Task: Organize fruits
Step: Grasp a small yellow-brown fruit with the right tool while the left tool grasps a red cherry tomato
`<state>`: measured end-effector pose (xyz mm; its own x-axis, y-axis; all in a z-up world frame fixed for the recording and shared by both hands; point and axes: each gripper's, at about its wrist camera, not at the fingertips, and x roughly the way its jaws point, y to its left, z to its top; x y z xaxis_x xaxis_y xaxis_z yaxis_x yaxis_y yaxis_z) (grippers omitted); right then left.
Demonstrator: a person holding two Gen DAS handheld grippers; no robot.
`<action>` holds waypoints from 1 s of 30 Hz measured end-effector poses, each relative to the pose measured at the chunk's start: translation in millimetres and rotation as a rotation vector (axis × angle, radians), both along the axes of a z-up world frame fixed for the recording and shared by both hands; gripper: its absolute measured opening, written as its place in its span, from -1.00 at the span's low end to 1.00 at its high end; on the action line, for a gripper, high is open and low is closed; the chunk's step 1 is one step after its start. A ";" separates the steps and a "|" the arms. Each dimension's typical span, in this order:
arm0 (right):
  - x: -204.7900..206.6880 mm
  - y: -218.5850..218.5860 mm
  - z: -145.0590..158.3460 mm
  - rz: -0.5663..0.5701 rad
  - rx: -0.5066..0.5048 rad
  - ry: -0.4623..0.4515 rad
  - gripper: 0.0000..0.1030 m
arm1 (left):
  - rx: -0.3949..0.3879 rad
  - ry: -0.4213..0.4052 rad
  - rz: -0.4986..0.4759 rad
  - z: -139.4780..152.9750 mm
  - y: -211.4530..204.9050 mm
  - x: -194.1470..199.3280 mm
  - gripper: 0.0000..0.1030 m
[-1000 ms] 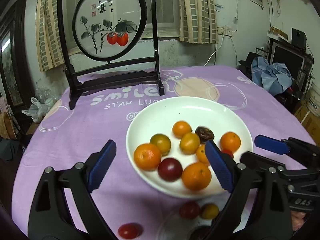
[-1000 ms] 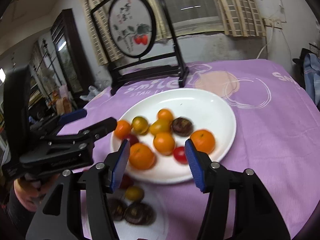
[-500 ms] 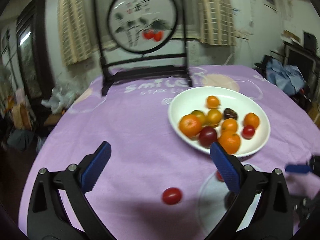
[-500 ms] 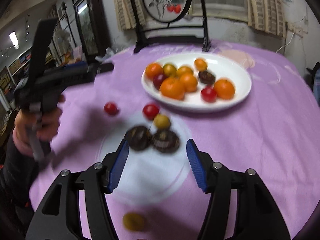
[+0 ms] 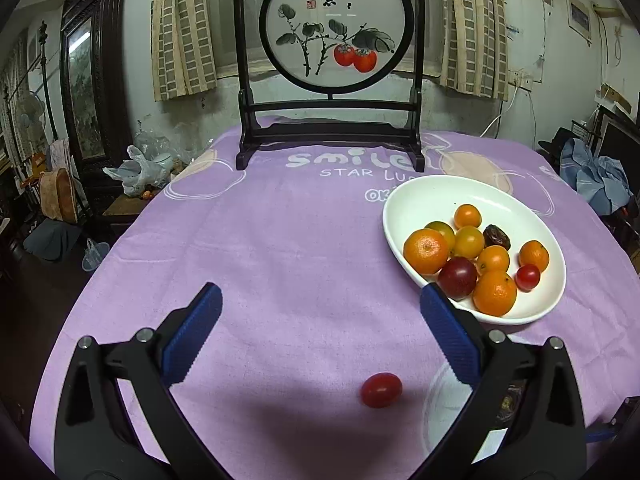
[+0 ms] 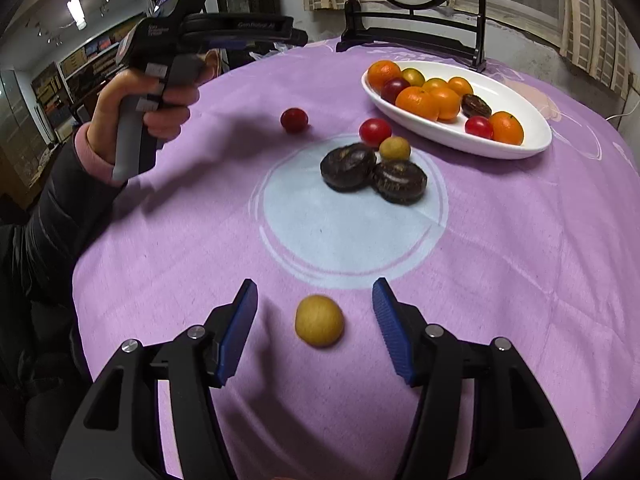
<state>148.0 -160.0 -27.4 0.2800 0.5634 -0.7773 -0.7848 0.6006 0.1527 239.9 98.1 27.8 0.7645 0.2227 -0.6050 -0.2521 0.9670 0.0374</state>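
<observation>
The white plate holds ten fruits — seven orange or yellow citrus, one dark red plum, one cherry tomato, one brown date. Loose on the cloth lie six more — two red tomatoes, two yellow fruits, two dark flat ones

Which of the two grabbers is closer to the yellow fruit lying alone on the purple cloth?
The right. The lone yellow fruit lies between the right gripper's open fingers, untouched. The left gripper is held away across the cloth, over a red tomato.
</observation>
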 end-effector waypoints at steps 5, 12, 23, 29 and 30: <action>-5.9 -2.8 -3.5 0.000 -0.007 0.008 -0.02 | 0.029 0.018 -0.001 -2.8 -3.1 4.0 0.96; -4.2 -0.1 -10.7 -0.014 -0.051 0.026 -0.31 | 0.028 0.018 0.000 -1.7 -1.6 3.4 0.96; 60.1 -7.3 29.2 -0.311 0.162 -0.023 -0.51 | -0.055 0.023 0.028 -3.3 24.6 -0.7 0.96; 87.9 -11.6 21.9 -0.421 0.253 -0.008 -0.51 | -0.018 0.141 -0.086 -31.8 5.6 11.7 0.63; 88.1 -12.8 17.5 -0.422 0.243 0.007 -0.51 | -0.006 0.149 -0.103 -34.7 1.9 11.9 0.52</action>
<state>236.1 -172.8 -9.9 0.5178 0.5677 -0.6400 -0.4792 0.8122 0.3326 251.9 100.0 -6.9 0.6846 0.1436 -0.7147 -0.1433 0.9878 0.0612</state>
